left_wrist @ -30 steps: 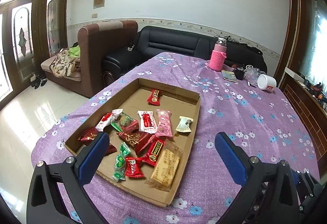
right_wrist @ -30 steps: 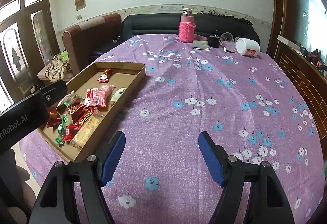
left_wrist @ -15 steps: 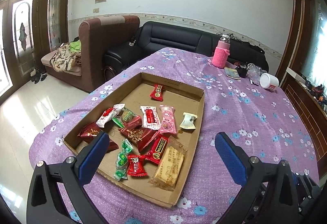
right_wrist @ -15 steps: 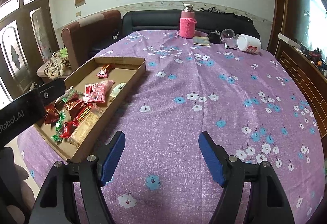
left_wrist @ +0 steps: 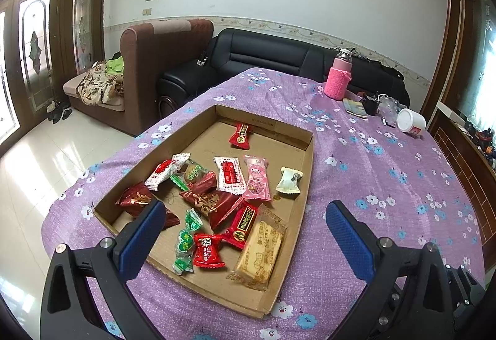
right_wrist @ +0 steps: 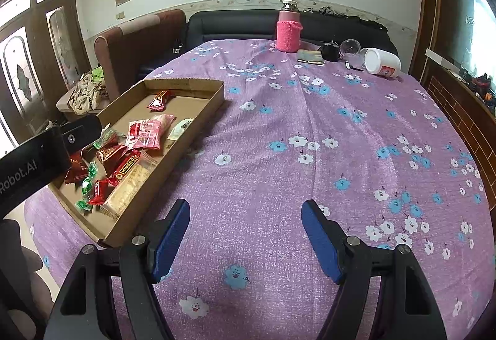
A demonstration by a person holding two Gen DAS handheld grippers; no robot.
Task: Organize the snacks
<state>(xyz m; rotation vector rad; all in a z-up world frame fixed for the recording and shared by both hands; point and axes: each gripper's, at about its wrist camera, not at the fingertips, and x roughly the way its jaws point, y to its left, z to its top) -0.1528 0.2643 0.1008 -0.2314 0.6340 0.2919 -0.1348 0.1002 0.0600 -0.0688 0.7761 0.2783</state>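
A shallow cardboard tray lies on the purple flowered cloth and holds several wrapped snacks. Among them are a long biscuit pack, a pink packet, a white candy, a lone red candy at the far end, and red and green sweets near the front. My left gripper hovers open above the tray's near end, holding nothing. My right gripper is open over bare cloth to the right of the tray. The left gripper's black body hides part of the tray in the right wrist view.
At the table's far end stand a pink sleeved bottle, a tipped white cup, a glass and small dark items. A black sofa and a brown armchair lie beyond the table. A wooden cabinet runs along the right.
Both grippers have risen a little and tilted down, so the tray and table sit lower and fuller in view. Both stay open, and the snacks have not moved.
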